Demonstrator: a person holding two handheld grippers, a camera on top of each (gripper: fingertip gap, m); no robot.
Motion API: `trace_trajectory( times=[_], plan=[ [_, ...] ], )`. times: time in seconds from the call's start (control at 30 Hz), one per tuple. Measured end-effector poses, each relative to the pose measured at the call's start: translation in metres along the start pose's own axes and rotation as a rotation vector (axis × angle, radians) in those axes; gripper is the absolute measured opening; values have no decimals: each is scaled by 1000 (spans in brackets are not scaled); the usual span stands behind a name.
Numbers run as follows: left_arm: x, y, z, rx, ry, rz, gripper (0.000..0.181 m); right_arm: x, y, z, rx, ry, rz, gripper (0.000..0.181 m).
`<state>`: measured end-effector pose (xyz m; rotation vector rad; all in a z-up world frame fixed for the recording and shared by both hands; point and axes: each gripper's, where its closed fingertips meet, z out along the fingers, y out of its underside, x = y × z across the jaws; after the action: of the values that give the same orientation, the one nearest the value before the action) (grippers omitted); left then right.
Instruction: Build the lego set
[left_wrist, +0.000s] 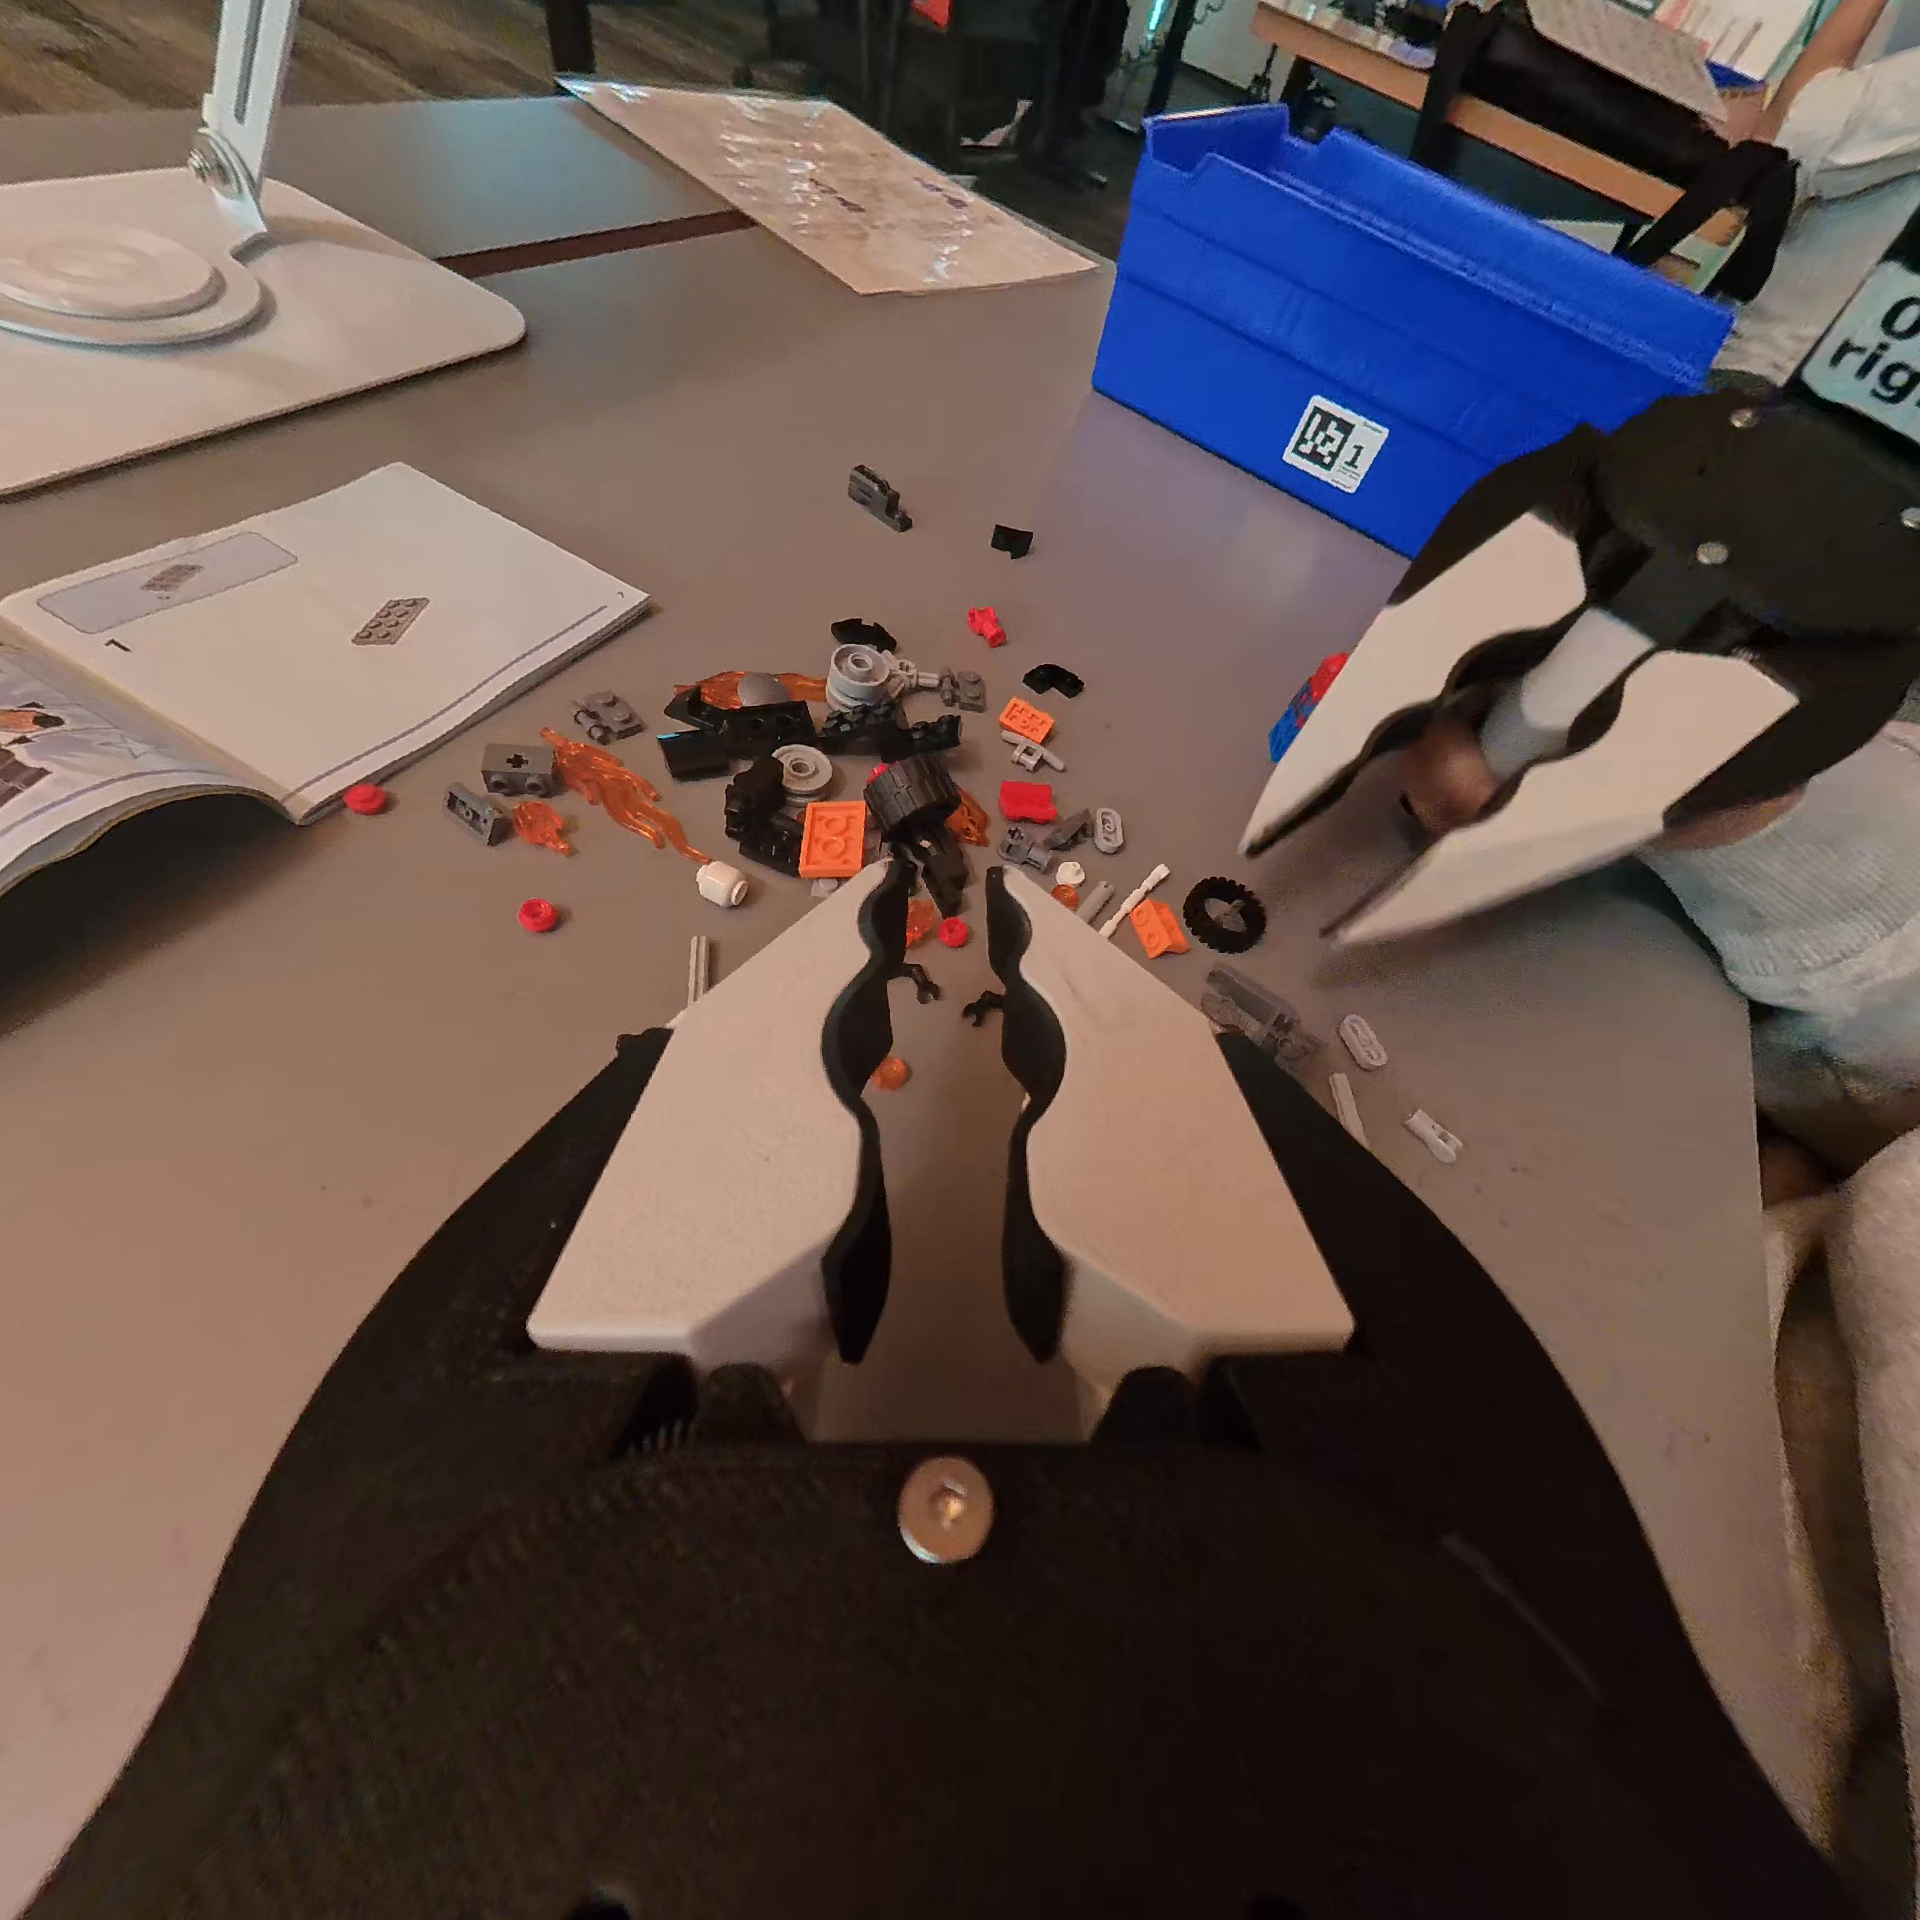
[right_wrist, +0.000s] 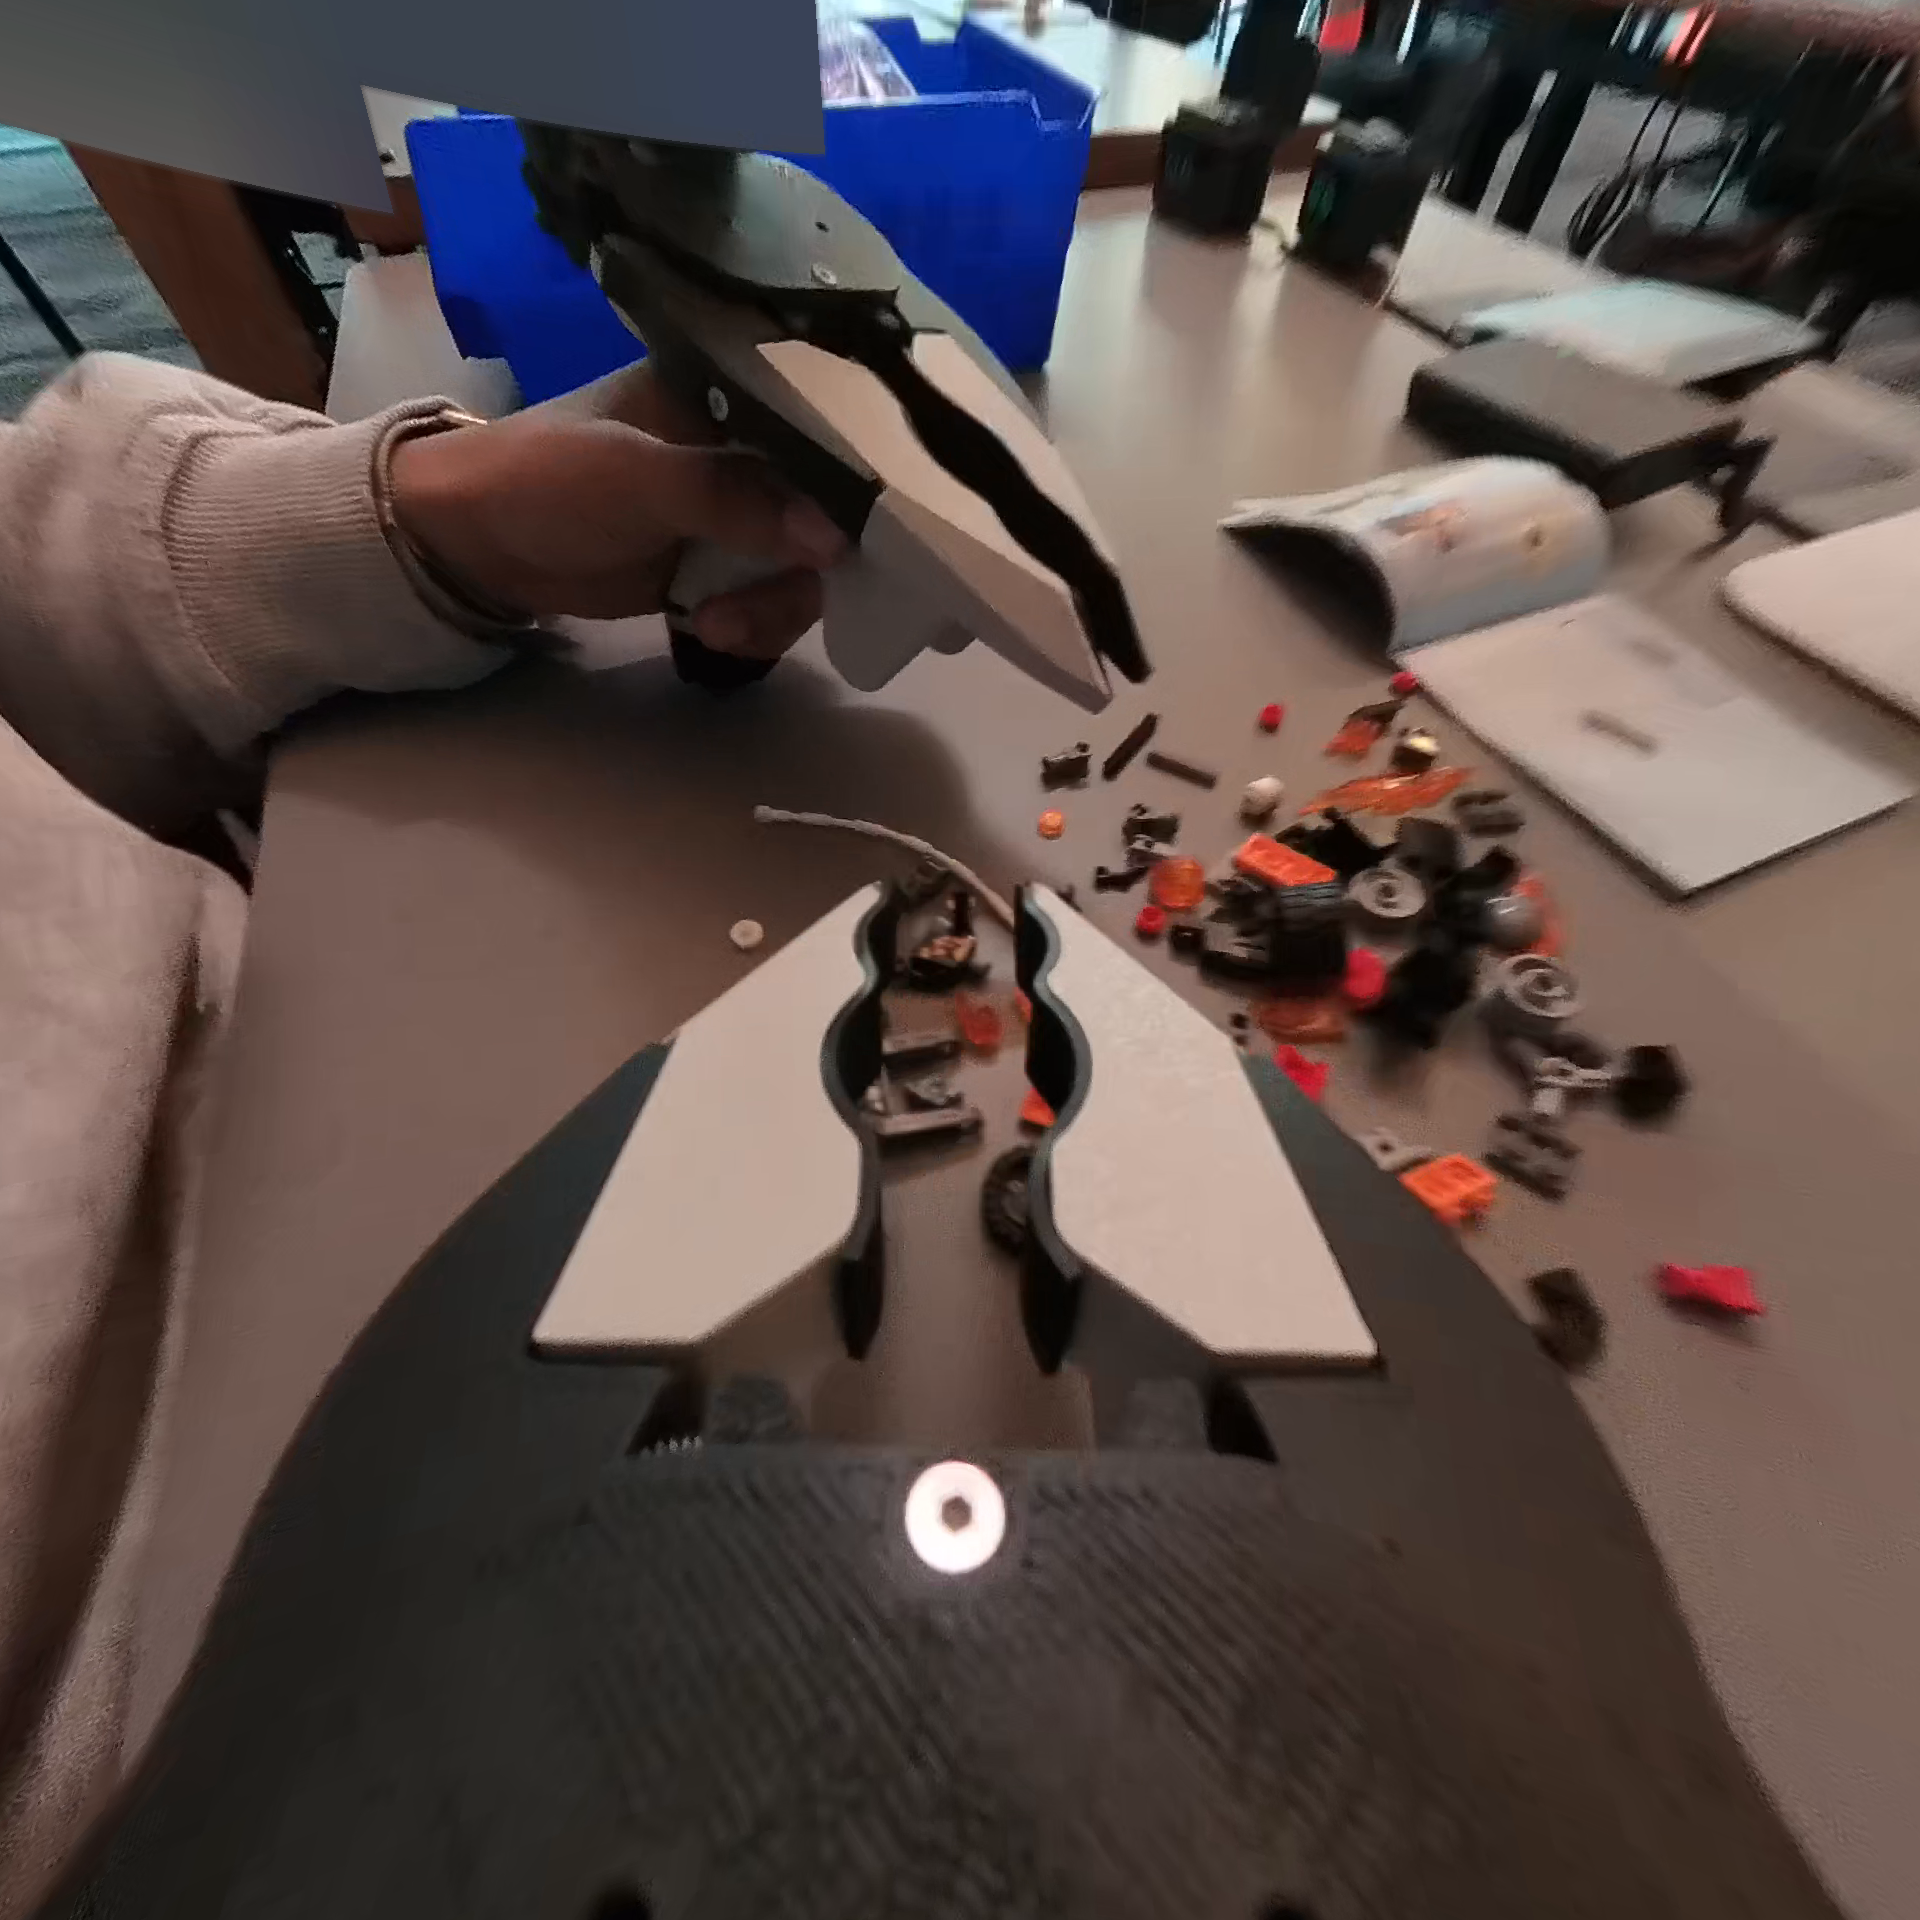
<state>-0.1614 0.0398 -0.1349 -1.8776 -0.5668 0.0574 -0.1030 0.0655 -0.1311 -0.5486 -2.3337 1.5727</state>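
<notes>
Here, loose lego pieces (left_wrist: 831, 769) just beyond left gripper (left_wrist: 940, 883), fingers (left_wrist: 769, 1122) parted, empty.

Two grippers over one grey table (left_wrist: 312, 1091): left gripper (left_wrist: 940, 883) lower centre, right gripper (left_wrist: 1288, 894) at right edge. One blue bin (left_wrist: 1351, 301) upper right. One open instruction booklet (left_wrist: 343, 644) at left. One white stand base (left_wrist: 260, 343) upper left. One plastic-covered sheet (left_wrist: 831, 197) at top centre. One loose pile of lego pieces (left_wrist: 831, 769) mid-frame, too many and too jumbled for a full count. Among them, countable: two red round studs (left_wrist: 364, 798) left of centre, one black gear (left_wrist: 1224, 914), one white round brick (left_wrist: 722, 885).
</notes>
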Motion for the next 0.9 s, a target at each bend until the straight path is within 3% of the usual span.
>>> trace_trajectory(
  times=[0.17, 0.4, 0.57, 0.9],
  plan=[
    [-1, 2, 1, -12, -2, -3, 14, -11, 1, 23, -45, 28, 101, 20],
    [-2, 0, -2, 2, 9, -42, 15, -9, 20, 37, -185, 89, 64, 23],
    [4, -2, -1, 10, 50, -66, 16, -12, 16, 34, -156, 13, 107, 20],
    [7, 8, 4, -53, 66, -83, 19, 3, 16, 27, -139, 56, 63, 19]
  ],
)
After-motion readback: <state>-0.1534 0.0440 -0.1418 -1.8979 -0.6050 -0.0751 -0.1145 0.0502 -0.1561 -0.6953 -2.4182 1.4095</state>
